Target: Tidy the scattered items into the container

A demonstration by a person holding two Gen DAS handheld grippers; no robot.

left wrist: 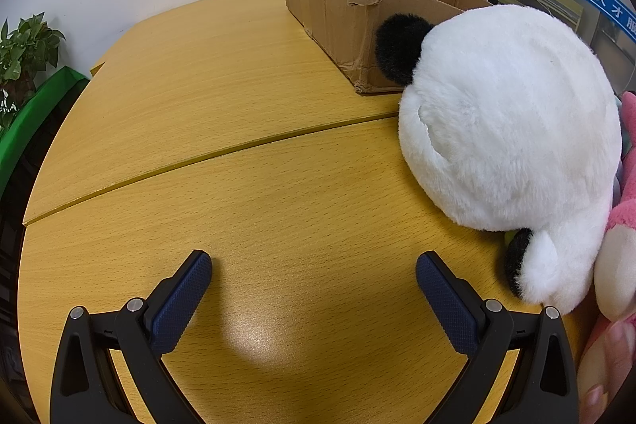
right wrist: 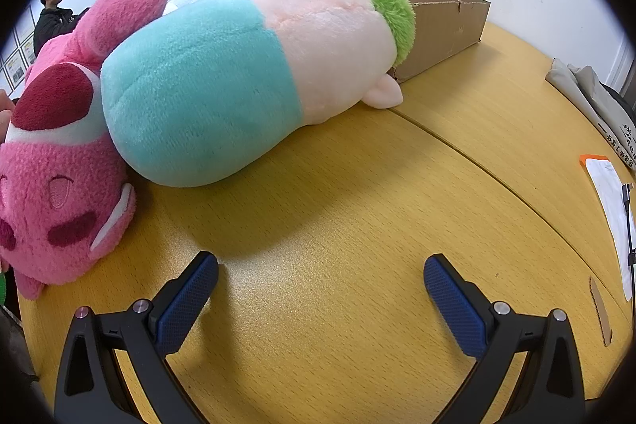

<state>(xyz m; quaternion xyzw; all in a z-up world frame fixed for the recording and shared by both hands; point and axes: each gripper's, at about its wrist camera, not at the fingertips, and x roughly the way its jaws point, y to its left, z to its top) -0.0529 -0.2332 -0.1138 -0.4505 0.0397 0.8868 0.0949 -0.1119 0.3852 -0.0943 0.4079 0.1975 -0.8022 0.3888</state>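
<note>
Left wrist view, items by size:

Surface (left wrist: 246,185): yellow wood-grain, two slabs meeting at a curved seam; carries everything listed.

Box (left wrist: 338,22): shallow brown cardboard, open top, torn and creased rim, at the far side of the surface. In the right wrist view the box (right wrist: 445,26) lies behind the plush toys.

Panda (left wrist: 512,122): round white plush with black ears, lying on the surface to the right of the left gripper, its far ear against the box's near corner and its right side touching the pink plush (left wrist: 620,257).

Left gripper (left wrist: 314,265): held low over bare surface, tilted down; black frame, blue textured fingers (left wrist: 187,289) spread wide, nothing between them. A thumb shows at the lower right edge.

Right wrist view, items by size:

Teal plush (right wrist: 206,90): long, teal at the near end, pale pink in the middle, green tuft at the far end; lies on its side, the far end against the box, the near end resting on the pink plush.

Pink plush (right wrist: 59,185): embroidered face, dark red patches, white trim; lies at the left, ahead of the gripper.

Right gripper (right wrist: 322,273): low over bare surface, tilted down; fingers (right wrist: 190,293) wide apart, empty, near both plush toys but not touching.

Paper (right wrist: 612,209): white sheet at the right edge.
</note>
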